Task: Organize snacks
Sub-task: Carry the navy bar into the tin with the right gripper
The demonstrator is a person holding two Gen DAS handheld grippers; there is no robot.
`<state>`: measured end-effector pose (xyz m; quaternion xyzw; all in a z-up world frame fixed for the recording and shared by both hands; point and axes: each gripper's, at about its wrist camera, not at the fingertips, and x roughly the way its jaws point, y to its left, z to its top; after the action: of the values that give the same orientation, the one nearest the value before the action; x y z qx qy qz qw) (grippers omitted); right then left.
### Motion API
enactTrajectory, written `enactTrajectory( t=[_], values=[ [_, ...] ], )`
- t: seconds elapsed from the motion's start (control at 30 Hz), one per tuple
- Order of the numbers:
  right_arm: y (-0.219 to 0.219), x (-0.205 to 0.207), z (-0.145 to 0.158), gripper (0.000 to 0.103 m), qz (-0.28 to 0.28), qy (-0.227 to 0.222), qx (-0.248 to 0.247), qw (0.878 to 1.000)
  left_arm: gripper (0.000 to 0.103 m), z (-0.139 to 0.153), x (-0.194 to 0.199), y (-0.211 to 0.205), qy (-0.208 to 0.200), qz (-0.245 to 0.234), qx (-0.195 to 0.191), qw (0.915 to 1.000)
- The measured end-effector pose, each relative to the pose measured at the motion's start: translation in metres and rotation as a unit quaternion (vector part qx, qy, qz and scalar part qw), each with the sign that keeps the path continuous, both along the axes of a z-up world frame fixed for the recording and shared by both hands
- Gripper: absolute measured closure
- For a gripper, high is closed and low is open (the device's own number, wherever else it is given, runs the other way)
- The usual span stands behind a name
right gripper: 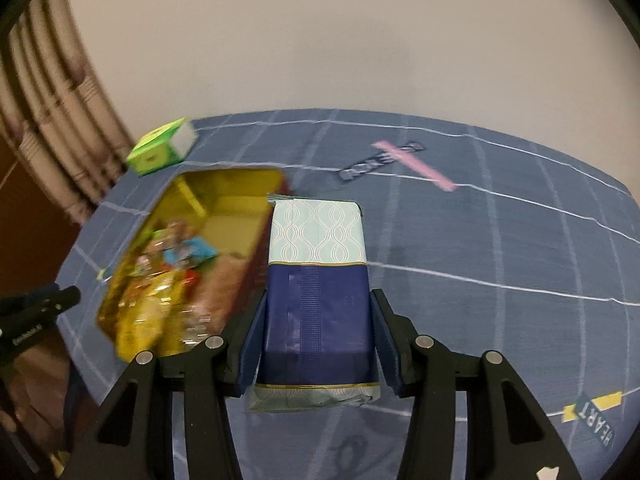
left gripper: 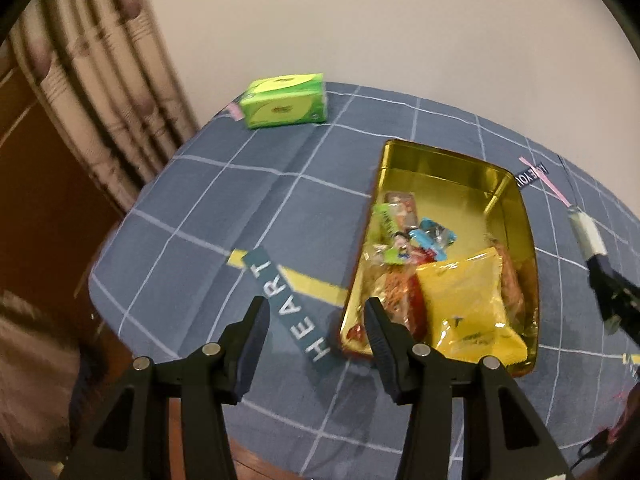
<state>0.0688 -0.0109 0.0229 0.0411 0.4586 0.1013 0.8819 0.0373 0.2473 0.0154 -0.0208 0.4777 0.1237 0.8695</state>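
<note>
A gold tin tray (left gripper: 440, 160) lies on the blue checked tablecloth and holds several snacks: a yellow bag (left gripper: 468, 304), an orange-red packet (left gripper: 400, 296) and small sweets (left gripper: 404, 236). My left gripper (left gripper: 316, 312) is open and empty, just left of the tray's near corner. My right gripper (right gripper: 318, 300) is shut on a navy and pale-blue patterned packet (right gripper: 318, 280), held above the cloth just right of the tray (right gripper: 224, 188). The packet's end also shows at the right edge of the left wrist view (left gripper: 588, 232).
A green tissue box (left gripper: 286, 100) stands at the table's far left corner; it also shows in the right wrist view (right gripper: 160, 152). A curtain (left gripper: 100, 80) hangs at the left. The wall runs behind the table. The table edge lies close below both grippers.
</note>
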Motion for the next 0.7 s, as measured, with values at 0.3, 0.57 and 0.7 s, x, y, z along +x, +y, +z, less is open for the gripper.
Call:
enactTrajectory(
  t=[0.3,0.57,0.7],
  values=[
    [0.063,0.001,-0.012,0.057,0.034,0.026,-0.023,0.999,0.053,-0.003,-0.023,0.013,0.003,0.030,0.001,0.9995],
    [0.094,0.004,-0.024,0.057,0.040,0.035,-0.038,0.998,0.053,-0.003,-0.032,0.020,-0.001,0.040,0.009,0.9992],
    [0.105,0.007,-0.026,0.057,0.042,0.031,-0.044,0.998,0.053,-0.003,-0.035,0.022,-0.001,0.040,0.006,0.9992]
  ],
)
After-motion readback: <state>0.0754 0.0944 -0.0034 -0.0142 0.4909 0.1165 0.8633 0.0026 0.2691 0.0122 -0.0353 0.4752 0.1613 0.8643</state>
